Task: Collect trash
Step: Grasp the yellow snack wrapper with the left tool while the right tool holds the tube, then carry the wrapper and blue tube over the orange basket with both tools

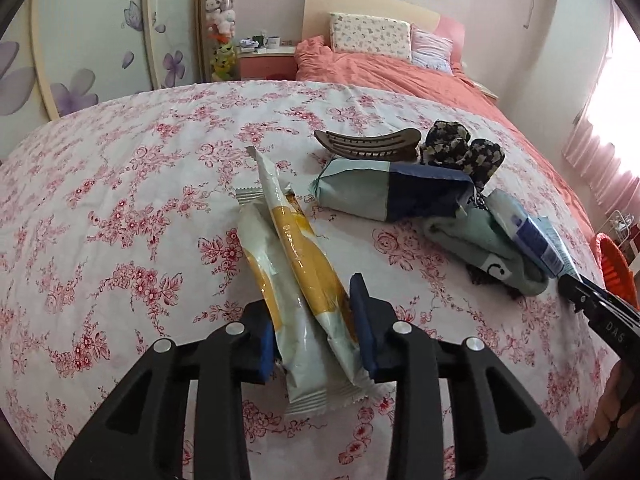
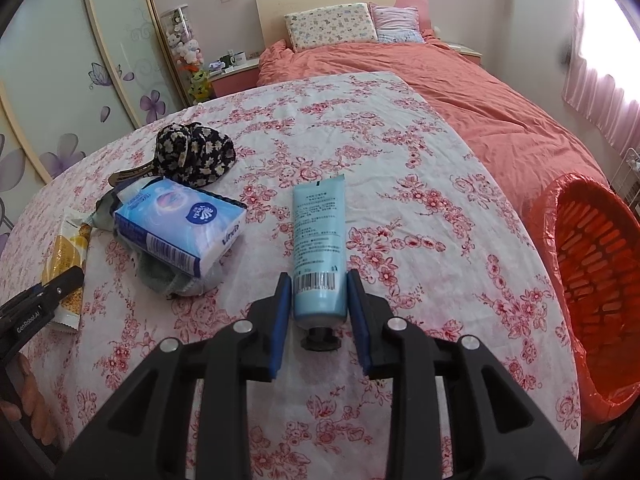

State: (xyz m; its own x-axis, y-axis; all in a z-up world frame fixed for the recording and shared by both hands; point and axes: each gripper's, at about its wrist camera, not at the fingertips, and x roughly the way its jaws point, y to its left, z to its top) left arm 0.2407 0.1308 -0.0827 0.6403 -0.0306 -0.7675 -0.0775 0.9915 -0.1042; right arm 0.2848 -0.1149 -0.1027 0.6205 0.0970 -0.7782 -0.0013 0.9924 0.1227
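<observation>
Left gripper (image 1: 316, 328): clamped on two snack wrappers (image 1: 296, 276). Right gripper (image 2: 320, 312): clamped on blue tube (image 2: 319, 248), left of orange bin (image 2: 592, 300).

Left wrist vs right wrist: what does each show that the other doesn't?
Left wrist only: the left gripper shut on two yellow wrappers, the second wrapper, and a grey-and-navy packet.

Right wrist only: the right gripper shut on a blue tube, and the inside of the orange bin, of which the left view catches only an edge.

Both: floral cloth, tissue pack, hair clip, black floral scrunchie, grey sock, the bed.
</observation>
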